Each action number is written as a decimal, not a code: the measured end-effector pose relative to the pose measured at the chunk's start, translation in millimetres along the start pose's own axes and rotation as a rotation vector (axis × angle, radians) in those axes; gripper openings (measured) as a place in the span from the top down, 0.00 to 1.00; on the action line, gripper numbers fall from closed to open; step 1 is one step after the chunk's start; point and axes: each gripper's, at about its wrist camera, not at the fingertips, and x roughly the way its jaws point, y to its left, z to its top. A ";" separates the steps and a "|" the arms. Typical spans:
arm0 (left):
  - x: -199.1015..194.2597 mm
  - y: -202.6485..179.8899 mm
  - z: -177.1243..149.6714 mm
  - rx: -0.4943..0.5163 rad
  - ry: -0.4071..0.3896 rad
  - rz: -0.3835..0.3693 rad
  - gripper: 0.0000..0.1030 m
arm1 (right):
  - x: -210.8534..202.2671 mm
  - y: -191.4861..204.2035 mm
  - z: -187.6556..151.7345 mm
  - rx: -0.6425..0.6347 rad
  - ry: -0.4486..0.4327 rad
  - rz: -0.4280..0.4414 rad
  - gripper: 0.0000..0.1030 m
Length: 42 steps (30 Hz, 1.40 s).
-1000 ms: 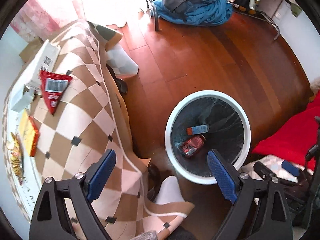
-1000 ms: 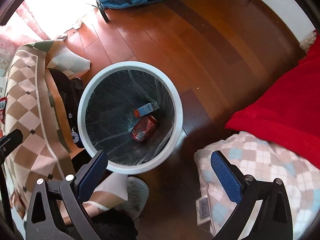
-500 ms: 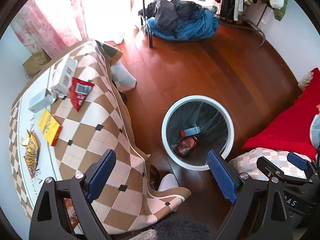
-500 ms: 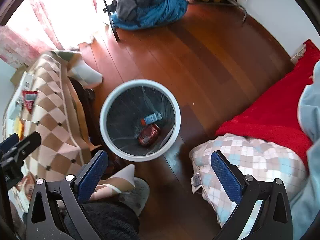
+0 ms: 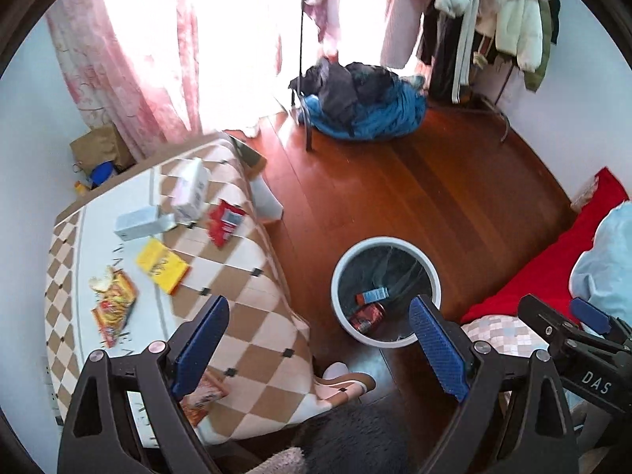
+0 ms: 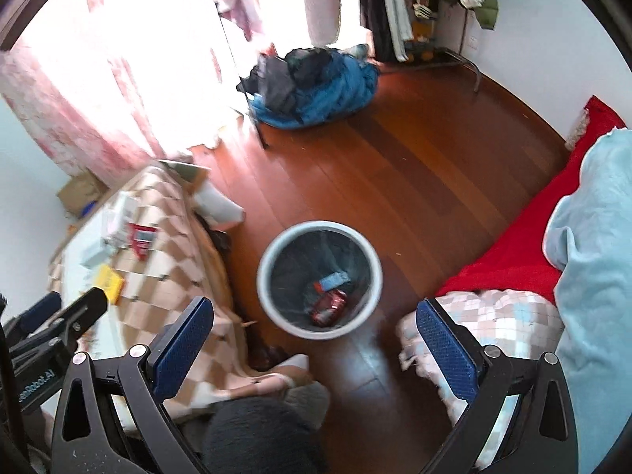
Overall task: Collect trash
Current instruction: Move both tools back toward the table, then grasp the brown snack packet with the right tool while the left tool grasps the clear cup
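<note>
The trash bin (image 5: 385, 290) is standing on the wooden floor (image 5: 434, 197), sitting right of centre in the left wrist view and near the middle of the right wrist view (image 6: 319, 278). Inside it a red packet (image 5: 367, 316) and a small blue-and-orange box (image 5: 373, 296) are lying on the dark liner (both views are showing them, though the right wrist view is blurring them somewhat).

The left gripper (image 5: 318, 349) is hanging spread wide with nothing between its blue pads (image 5: 201, 343), in the lower part of its own frame. The right gripper (image 6: 316, 355) is likewise gaping and empty in the lower part of its frame.

To the left of the bin, the table with the checked cloth (image 5: 245, 288) is carrying the remaining trash. The left wrist view is showing it plainly: a red wrapper (image 5: 225, 221), a yellow box (image 5: 162, 264), an orange snack bag (image 5: 112, 308), a grey box (image 5: 138, 223) and a white carton (image 5: 191, 191), all in the left half of the frame. The right wrist view is catching only the far edge of these, small and smeared, at its left side.

Each view is also showing the other tool: the right gripper's body is entering the lower right of the left wrist view, the left one the lower left of the right wrist view. A red blanket (image 6: 533, 245) and a pale blue cover (image 6: 592, 256) are filling the right side of the right wrist view, far more than the left view is giving. A blue bundle of clothes (image 5: 363, 106) is lying in the upper middle.
</note>
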 end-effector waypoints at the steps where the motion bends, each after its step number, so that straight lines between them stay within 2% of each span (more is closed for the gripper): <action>1: -5.5 6.4 -1.5 -0.009 -0.006 0.001 0.09 | -4.8 6.7 -1.8 -0.004 -0.003 0.012 0.00; 6: -27.8 64.3 -23.3 -0.056 -0.021 0.053 0.09 | -19.0 64.0 -22.7 -0.075 0.014 0.098 0.00; 8: -29.4 94.3 -40.9 -0.074 -0.021 0.106 0.09 | -11.3 86.6 -35.8 -0.104 0.038 0.122 0.00; 9: -25.8 115.0 -52.7 -0.078 -0.013 0.168 0.09 | -3.6 102.5 -44.2 -0.125 0.060 0.135 0.00; 11: -15.5 149.5 -71.8 -0.110 0.026 0.234 0.09 | 13.0 127.1 -61.2 -0.155 0.107 0.158 0.00; 16: 20.9 227.9 -131.6 -0.226 0.159 0.328 0.09 | 69.4 194.2 -110.0 -0.223 0.240 0.205 0.00; 22: 58.3 279.1 -184.1 -0.321 0.274 0.370 0.09 | 144.4 245.2 -153.0 -0.234 0.379 0.202 0.00; 23: 62.8 283.1 -188.5 -0.327 0.288 0.374 0.09 | 153.3 249.0 -156.3 -0.228 0.393 0.197 0.01; 26: 77.7 295.5 -200.9 -0.344 0.324 0.376 0.09 | 177.7 262.9 -165.8 -0.199 0.429 0.192 0.13; 29: 87.4 299.8 -207.7 -0.351 0.348 0.369 0.09 | 186.0 276.6 -170.0 -0.209 0.407 0.161 0.25; 31: 92.4 299.8 -210.0 -0.347 0.357 0.361 0.09 | 186.2 288.5 -173.4 -0.244 0.370 0.142 0.42; 32: 94.7 299.6 -209.9 -0.344 0.360 0.358 0.09 | 185.2 291.0 -172.7 -0.265 0.348 0.117 0.57; 33: 97.2 297.9 -210.5 -0.338 0.365 0.356 0.09 | 184.8 291.9 -172.8 -0.275 0.337 0.123 0.62; 38: 104.0 292.3 -205.3 -0.325 0.368 0.336 0.09 | 179.9 280.9 -165.8 -0.280 0.309 0.136 0.63; 42: 92.5 273.9 -195.8 -0.313 0.325 0.275 0.09 | 169.9 255.4 -151.3 -0.268 0.274 0.108 0.63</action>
